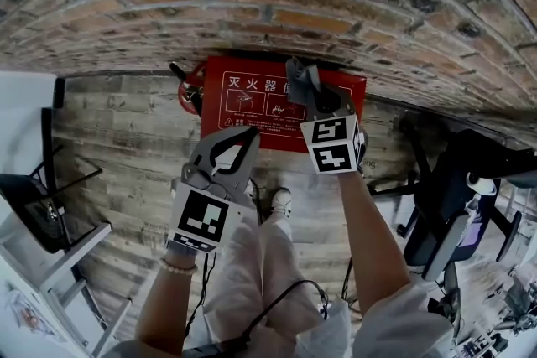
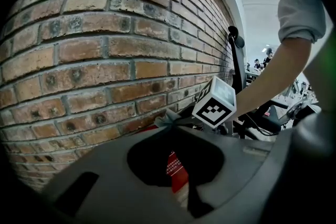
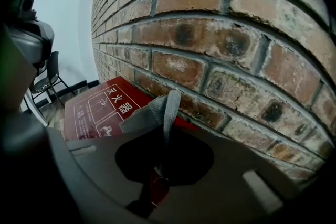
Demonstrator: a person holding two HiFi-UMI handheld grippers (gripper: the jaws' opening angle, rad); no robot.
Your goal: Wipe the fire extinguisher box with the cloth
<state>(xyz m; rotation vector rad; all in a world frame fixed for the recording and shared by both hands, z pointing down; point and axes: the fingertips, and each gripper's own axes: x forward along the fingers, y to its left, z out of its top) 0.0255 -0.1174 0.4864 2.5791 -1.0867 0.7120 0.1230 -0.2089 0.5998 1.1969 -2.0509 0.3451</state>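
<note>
red box (image 1: 260, 96) marked 灭火器, rest unclear

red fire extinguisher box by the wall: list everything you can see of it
The fire extinguisher box is a red rectangular case that looks like painted metal. Its visible face carries white Chinese characters, framed pictograms and small print. It appears shut and sits on the wood-plank floor, back edge against the brick wall. The right gripper holds a grey cloth over its right part; contact isn't clear. A red, black-handled object, probably an extinguisher, sits at its left end.
</note>
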